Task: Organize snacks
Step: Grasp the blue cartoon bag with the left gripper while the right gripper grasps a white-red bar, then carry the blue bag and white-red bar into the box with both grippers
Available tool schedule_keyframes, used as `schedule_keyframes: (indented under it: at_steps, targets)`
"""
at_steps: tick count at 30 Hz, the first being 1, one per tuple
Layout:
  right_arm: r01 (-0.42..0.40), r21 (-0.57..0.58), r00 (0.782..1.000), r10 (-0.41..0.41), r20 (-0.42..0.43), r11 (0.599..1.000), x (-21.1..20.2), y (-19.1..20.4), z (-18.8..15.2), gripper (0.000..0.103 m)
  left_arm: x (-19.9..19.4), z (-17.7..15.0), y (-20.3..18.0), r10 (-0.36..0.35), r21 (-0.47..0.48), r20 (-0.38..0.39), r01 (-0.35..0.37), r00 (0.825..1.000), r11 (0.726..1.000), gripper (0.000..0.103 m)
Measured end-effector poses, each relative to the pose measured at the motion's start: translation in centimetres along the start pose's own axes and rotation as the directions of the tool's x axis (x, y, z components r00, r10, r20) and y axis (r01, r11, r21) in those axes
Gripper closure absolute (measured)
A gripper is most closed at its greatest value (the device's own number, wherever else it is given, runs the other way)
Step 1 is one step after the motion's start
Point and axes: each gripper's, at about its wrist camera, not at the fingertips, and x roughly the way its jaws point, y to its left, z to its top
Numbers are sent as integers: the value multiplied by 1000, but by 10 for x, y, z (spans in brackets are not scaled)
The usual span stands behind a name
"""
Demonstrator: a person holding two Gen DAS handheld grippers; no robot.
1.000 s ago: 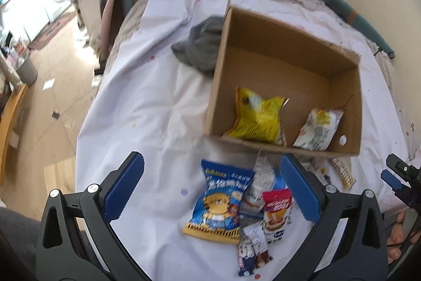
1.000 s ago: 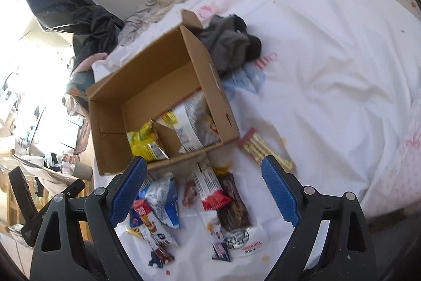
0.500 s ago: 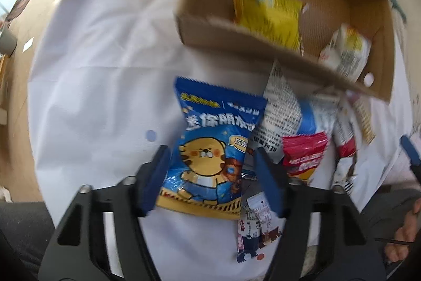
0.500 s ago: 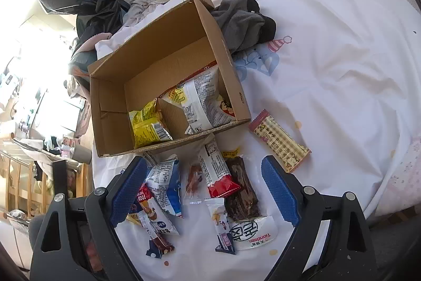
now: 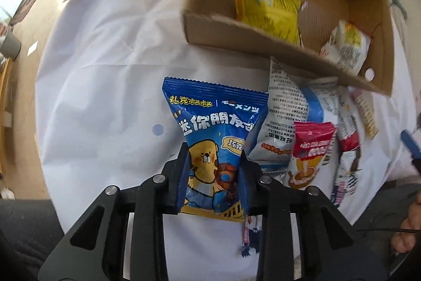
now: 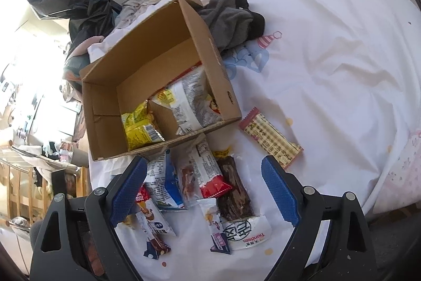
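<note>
Left tongs have just been closing and now pinch the lower half of the blue cartoon snack bag, pads pressed into both sides, bag lying on the white bed sheet just in front of the cardboard box. Right tongs hang wide open over the loose pile, holding nothing. Risks, as I judge them: the bag is puffy and slick, so a grip this low on the air cushion could slip or let it swing on the lift; its right edge touches the white-and-blue packet, which may drag along; the box's ragged near wall could catch the bag on the way in. The left view shows the pinch itself, the yellow bag and the white bag from above. Only the right view shows the checked wafer bar off alone, the dark jerky pack, the box's inner divider and the grey cloth behind it; the blue bag is not visible there.
</note>
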Motion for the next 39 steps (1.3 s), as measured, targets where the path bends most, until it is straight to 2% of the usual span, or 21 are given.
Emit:
schedule_keyframes:
  at_steps: [3, 4, 7, 14, 18, 21, 24, 25, 26, 27, 32, 33, 34, 39]
  targets:
    - [5, 27, 1000, -4, -29, 1000, 5, -5, -1, 14, -20, -3, 11, -1, -31, 52, 2, 999, 1000, 77]
    - [5, 36, 999, -3, -43, 999, 8, -7, -1, 19, -24, -6, 12, -3, -42, 66, 6, 998, 999, 78]
    - [13, 42, 996, -9, -86, 999, 18, -7, -2, 20, -35, -10, 14, -7, -68, 106, 15, 994, 998, 78]
    - [94, -137, 975, -119, -188, 986, 64, 25, -5, 37, -46, -2, 22, -8, -66, 138, 17, 990, 998, 78]
    - [151, -277, 958, -210, -196, 949, 87, 44, -7, 43, -37, -1, 22, -20, -83, 115, 29, 993, 996, 78]
    - [215, -382, 937, -300, -178, 899, 101, 57, -15, 46, -37, -1, 22, -23, -83, 116, 33, 993, 996, 78]
    - [241, -448, 924, -345, -167, 861, 110, 64, -23, 50, -38, 0, 23, -27, -87, 119, 37, 993, 996, 78]
    - [254, -470, 920, -361, -154, 846, 111, 66, -25, 55, -38, 0, 24, -29, -88, 118, 40, 993, 995, 78]
    - [258, -481, 918, -368, -147, 838, 111, 67, -25, 64, -38, 0, 24, -31, -89, 117, 41, 993, 995, 78]
    - [255, -487, 918, -367, -149, 835, 111, 68, -26, 69, -38, 0, 24, -32, -89, 116, 42, 993, 995, 78]
    - [226, -474, 930, -334, -155, 851, 103, 67, -27, 72, -37, 0, 22, -29, -82, 117, 39, 993, 996, 78]
    - [224, -471, 932, -328, -151, 853, 101, 66, -27, 78, -37, 0, 22, -26, -82, 119, 36, 993, 996, 78]
    - [220, -465, 935, -322, -152, 858, 98, 65, -28, 103, -37, 0, 22, -24, -82, 120, 34, 993, 996, 78]
    - [183, -418, 943, -280, -182, 890, 88, 53, -28, 103, -38, -2, 23, -8, -84, 124, 18, 992, 996, 78]
